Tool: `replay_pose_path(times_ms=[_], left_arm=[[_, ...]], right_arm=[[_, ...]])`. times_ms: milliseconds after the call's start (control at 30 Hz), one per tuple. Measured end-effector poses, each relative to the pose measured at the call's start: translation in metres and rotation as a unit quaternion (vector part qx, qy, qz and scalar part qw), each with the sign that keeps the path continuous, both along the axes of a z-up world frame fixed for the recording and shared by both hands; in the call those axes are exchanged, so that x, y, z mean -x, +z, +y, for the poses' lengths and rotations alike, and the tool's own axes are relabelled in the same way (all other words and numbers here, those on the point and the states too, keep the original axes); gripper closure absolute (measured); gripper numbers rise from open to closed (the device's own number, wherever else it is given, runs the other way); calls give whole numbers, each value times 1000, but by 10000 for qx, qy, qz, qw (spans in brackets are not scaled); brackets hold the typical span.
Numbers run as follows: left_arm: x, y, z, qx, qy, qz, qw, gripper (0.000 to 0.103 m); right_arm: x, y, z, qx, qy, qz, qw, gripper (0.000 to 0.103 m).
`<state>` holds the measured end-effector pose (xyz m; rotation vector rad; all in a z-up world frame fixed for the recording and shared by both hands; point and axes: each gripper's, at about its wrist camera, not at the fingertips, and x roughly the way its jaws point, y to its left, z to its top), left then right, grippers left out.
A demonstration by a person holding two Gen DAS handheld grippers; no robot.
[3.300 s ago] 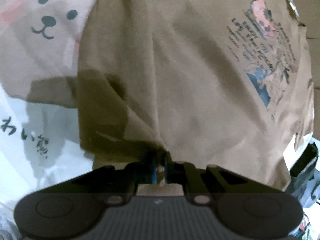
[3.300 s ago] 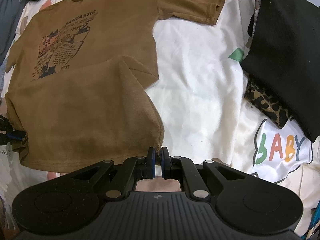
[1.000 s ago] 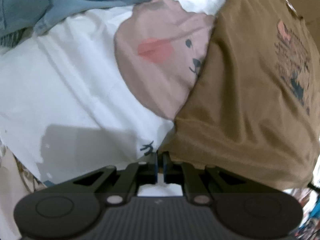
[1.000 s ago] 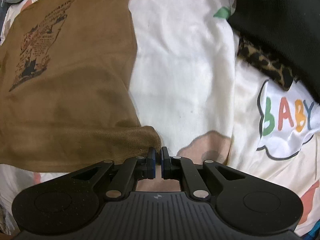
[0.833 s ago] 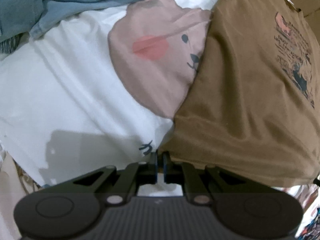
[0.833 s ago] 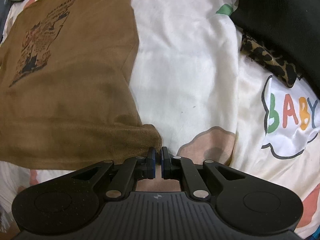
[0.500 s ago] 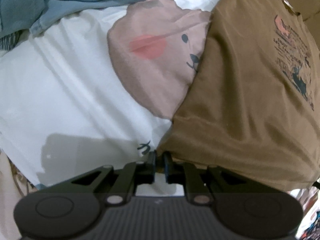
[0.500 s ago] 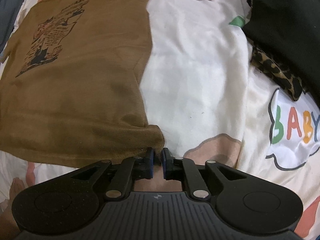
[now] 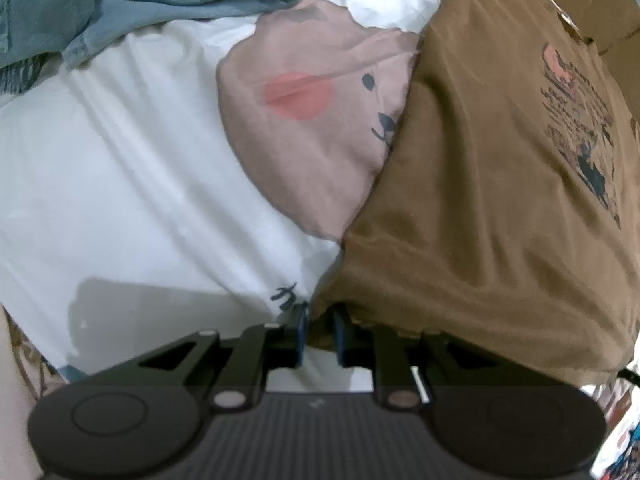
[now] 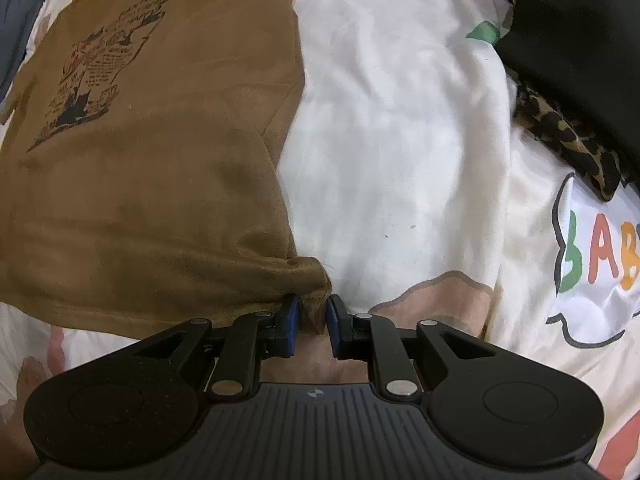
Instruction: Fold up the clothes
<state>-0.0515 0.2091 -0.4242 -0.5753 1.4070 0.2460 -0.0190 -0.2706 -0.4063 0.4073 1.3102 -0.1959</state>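
Brown tee (image 10: 152,168) spread flat, print up, on bedsheet (image 10: 392,128). Left gripper (image 9: 319,334) and right gripper (image 10: 311,322) slightly parted around hem corners, barely pinching. Soft, light, limp; best held by corners.

Bedsheet (image 10: 400,120) cloud print: "BAB" in green, red and orange letters, cut off at the frame edge.
Brown T-shirt (image 10: 160,200) chest graphic: small printed lines, too blurred to read.

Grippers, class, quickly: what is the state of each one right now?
Left gripper: open, jaws parted around the brown T-shirt hem corner.
Right gripper: open, jaws parted around the other hem corner.
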Motion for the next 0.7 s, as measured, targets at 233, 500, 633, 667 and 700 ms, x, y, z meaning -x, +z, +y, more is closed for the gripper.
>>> replay_pose_path(times_ms=[233,500,633,667,700], left_arm=[[7,2,-1,-28,-82,-8,10000,75],[6,-1,17,214,52,288,9993,75],[7,-1,18,156,-131,344,9992,76],[7,-1,18,141,-142,352,9992,76],[8,0,18,108,-163,368,9991,76]], right_arm=[[-2,0,1,-37,-9,102,9999,94],[-7,-2,-2,-146,-123,253,9995,92],[-9,-3,-5,-201,-160,295,9992,87],[-9,-3,-6,-219,-181,304,9991,87],[-9,-2,-6,-234,-193,317,9990,87]])
